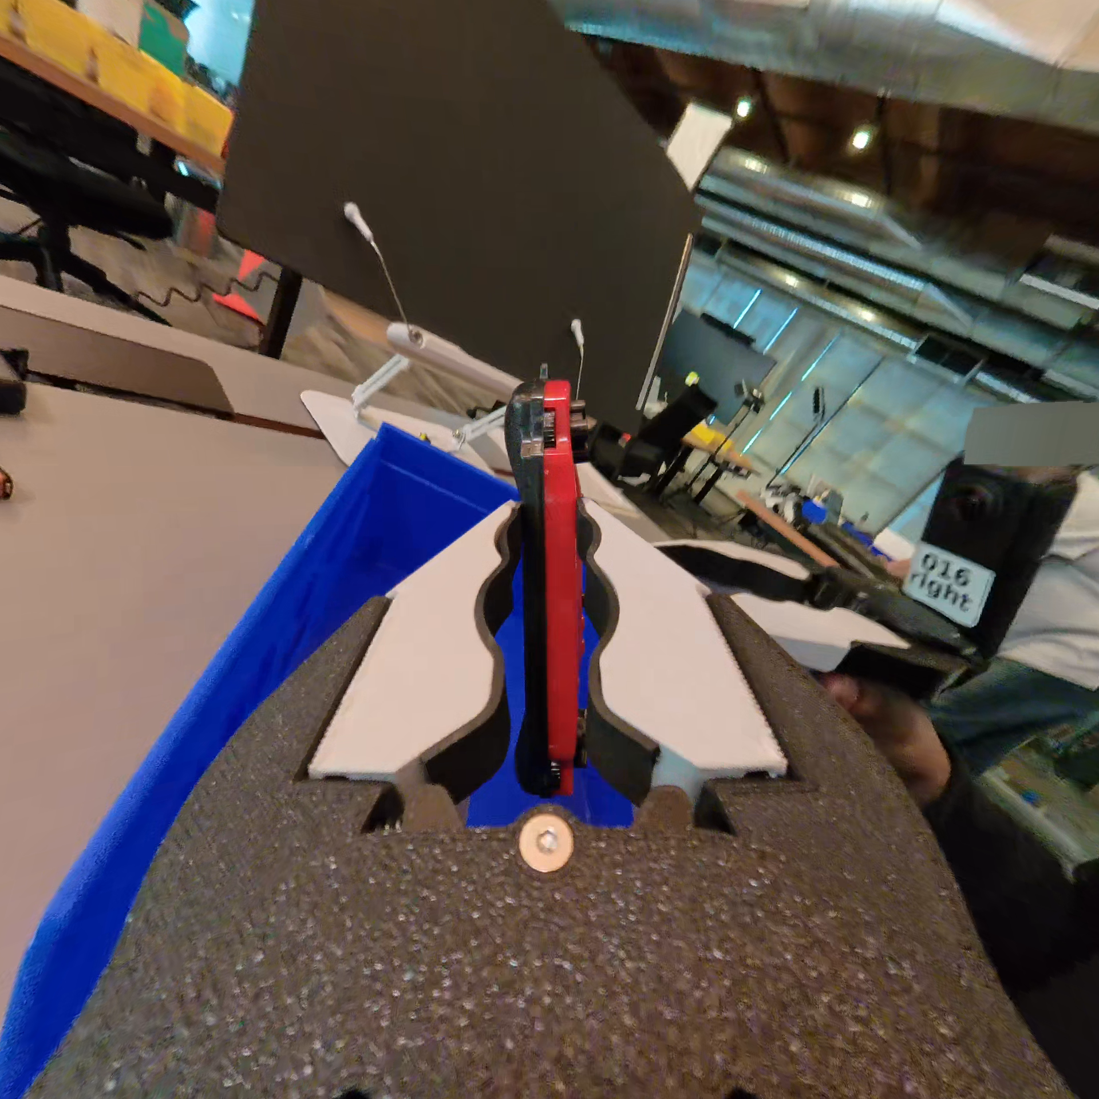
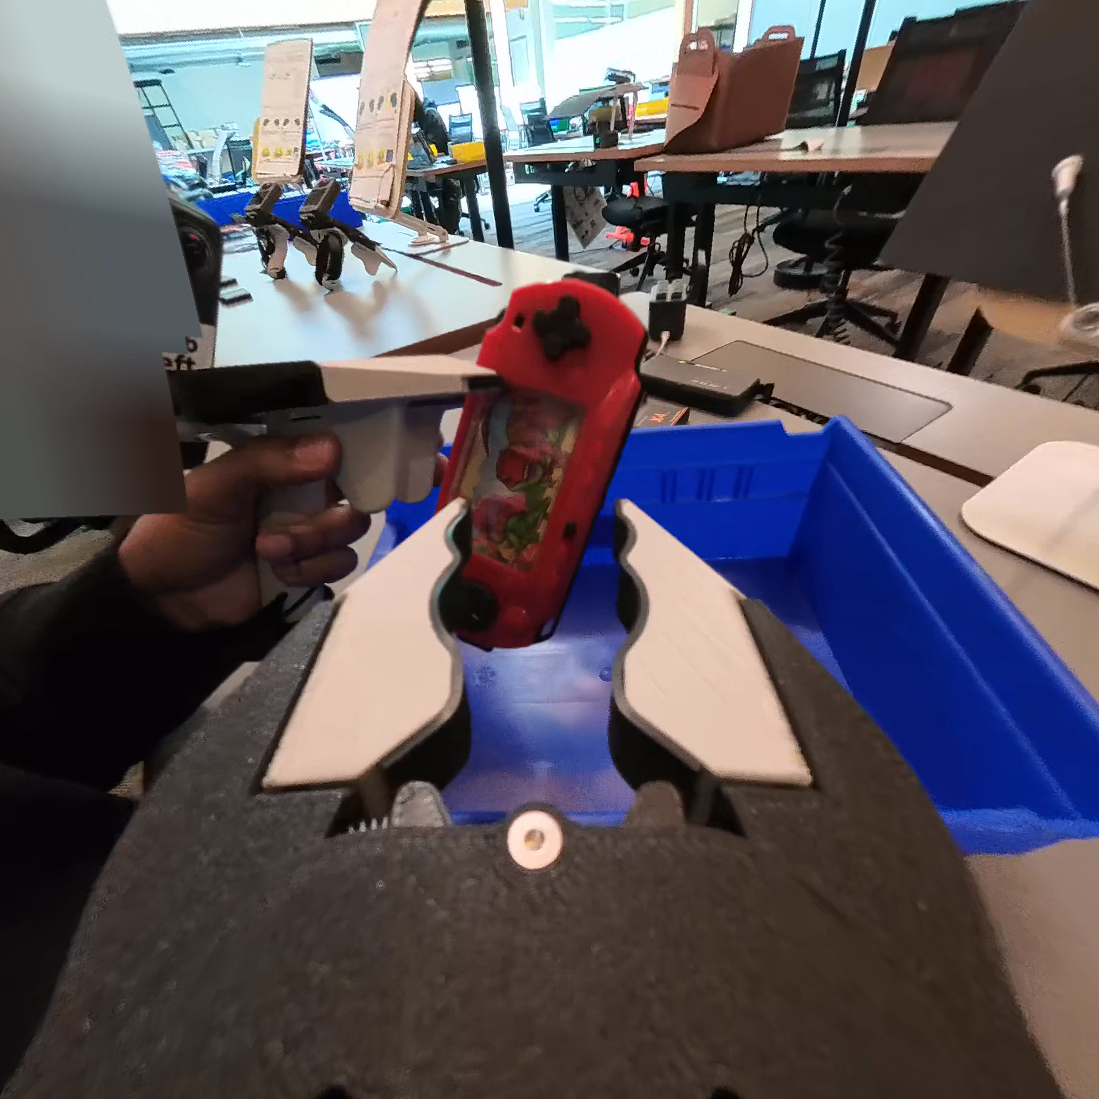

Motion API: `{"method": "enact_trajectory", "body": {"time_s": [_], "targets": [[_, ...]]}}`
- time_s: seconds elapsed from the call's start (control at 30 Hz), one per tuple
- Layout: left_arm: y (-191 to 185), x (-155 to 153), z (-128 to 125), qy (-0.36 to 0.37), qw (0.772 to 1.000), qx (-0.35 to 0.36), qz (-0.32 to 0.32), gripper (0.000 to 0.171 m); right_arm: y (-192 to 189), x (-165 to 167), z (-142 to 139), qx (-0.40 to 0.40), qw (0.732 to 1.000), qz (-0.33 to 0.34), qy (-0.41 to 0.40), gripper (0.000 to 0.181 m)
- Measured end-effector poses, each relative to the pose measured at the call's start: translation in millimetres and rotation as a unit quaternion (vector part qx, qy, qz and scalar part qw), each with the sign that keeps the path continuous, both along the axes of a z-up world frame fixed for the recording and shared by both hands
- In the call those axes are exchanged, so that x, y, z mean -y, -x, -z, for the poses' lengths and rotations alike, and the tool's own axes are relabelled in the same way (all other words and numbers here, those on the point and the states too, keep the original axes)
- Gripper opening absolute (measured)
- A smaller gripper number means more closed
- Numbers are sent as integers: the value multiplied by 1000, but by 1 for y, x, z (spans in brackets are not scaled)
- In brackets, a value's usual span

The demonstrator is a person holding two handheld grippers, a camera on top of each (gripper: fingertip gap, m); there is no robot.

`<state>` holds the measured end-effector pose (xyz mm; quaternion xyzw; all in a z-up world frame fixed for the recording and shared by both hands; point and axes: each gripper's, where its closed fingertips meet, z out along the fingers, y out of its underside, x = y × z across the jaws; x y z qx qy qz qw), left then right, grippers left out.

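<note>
My left gripper (image 1: 550,505) is shut on a red and black handheld game console (image 1: 559,594), seen edge-on and upright, above a blue plastic bin (image 1: 357,535). In the right wrist view the left gripper (image 2: 476,383) comes in from the left, held by a hand, and pinches the console (image 2: 553,369) near its top; the console hangs tilted over the bin (image 2: 892,565). My right gripper (image 2: 541,505) is open, with its fingers on either side of the console's lower half. Its left finger is close to the console's edge, and there is a gap on the right. The right gripper also shows in the left wrist view (image 1: 743,571).
A black panel (image 1: 446,148) stands behind the bin. A black charger box (image 2: 702,380) and a white rounded object (image 2: 1046,505) lie on the grey table (image 1: 119,565). Two spare grippers (image 2: 315,238) and cardboard stands (image 2: 380,107) are on the far table. The tips of one gripper are about 7 cm away from the tips of the other. It is some 35 cm from my right tips to the white rounded object (image 2: 1046,505).
</note>
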<state>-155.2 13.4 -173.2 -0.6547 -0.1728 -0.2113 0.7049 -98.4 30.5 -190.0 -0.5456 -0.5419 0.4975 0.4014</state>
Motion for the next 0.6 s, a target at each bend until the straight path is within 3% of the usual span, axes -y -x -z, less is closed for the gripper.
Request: {"method": "enact_trajectory", "body": {"time_s": [0.17, 0.37, 0.6], "targets": [[-4, 9, -27, -60, 997, 55, 5, 17, 9, 16, 6, 49, 998, -10, -36, 71], [-13, 12, -40, -86, 994, 72, 14, 17, 13, 26, 0, 54, 996, 4, -74, 75], [2, 18, -38, -112, 986, 120, -28, 17, 17, 29, 2, 64, 984, 29, -166, 77]]}}
